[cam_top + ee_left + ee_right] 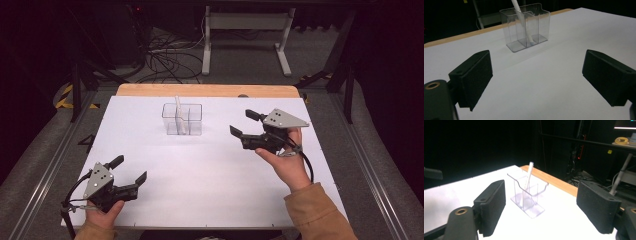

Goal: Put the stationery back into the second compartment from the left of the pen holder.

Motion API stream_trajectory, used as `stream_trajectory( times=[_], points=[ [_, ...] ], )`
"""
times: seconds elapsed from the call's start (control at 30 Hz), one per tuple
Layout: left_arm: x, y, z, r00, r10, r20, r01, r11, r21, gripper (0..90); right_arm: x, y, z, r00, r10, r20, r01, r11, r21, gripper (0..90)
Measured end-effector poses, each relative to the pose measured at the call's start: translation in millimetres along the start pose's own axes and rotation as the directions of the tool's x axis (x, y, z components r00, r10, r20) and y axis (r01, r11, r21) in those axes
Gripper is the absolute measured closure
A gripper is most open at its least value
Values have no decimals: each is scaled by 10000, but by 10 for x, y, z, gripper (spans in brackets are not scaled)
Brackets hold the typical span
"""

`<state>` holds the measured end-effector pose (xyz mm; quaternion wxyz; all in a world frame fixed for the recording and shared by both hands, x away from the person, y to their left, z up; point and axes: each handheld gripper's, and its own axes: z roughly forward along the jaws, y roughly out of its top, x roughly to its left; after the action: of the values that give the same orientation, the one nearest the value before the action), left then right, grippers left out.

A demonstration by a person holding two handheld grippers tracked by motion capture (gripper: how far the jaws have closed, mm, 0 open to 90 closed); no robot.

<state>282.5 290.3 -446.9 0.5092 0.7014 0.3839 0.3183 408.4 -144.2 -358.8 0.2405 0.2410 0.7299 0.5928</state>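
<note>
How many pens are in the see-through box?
1. A white pen leans in the middle section of the clear box at the far side of the table. The other sections look empty, and the clear walls hide nothing.

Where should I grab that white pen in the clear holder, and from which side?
Grip the white pen by its upper end, coming from above. It leans in the clear holder with only that end above the rim; walls enclose the rest.
</note>
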Motion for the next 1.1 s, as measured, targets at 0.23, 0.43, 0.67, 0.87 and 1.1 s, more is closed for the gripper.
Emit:
stream_trajectory(
  times=[0.23,0.43,0.67,0.87,1.1],
  points=[
    [-7,4,2,10000,19,26,-19,10000,-35,101,-39,-192,-209,9997,153,169,-156,9997,162,245],
    [-11,5,1,10000,19,30,-19,10000,-86,99,-82,-380,-384,9989,292,368,-297,9995,140,255],
    [-20,8,4,10000,38,69,-37,9999,-166,93,-96,-605,-587,9969,212,761,-239,9991,342,254],
    [-33,13,7,9997,213,101,-211,9997,-139,92,-106,-863,-753,9917,756,1040,-779,9968,180,255],
    [-38,14,11,9994,327,120,-326,9994,-136,91,-133,-1096,-896,9876,1007,1207,-1079,9926,550,262]
  ],
)
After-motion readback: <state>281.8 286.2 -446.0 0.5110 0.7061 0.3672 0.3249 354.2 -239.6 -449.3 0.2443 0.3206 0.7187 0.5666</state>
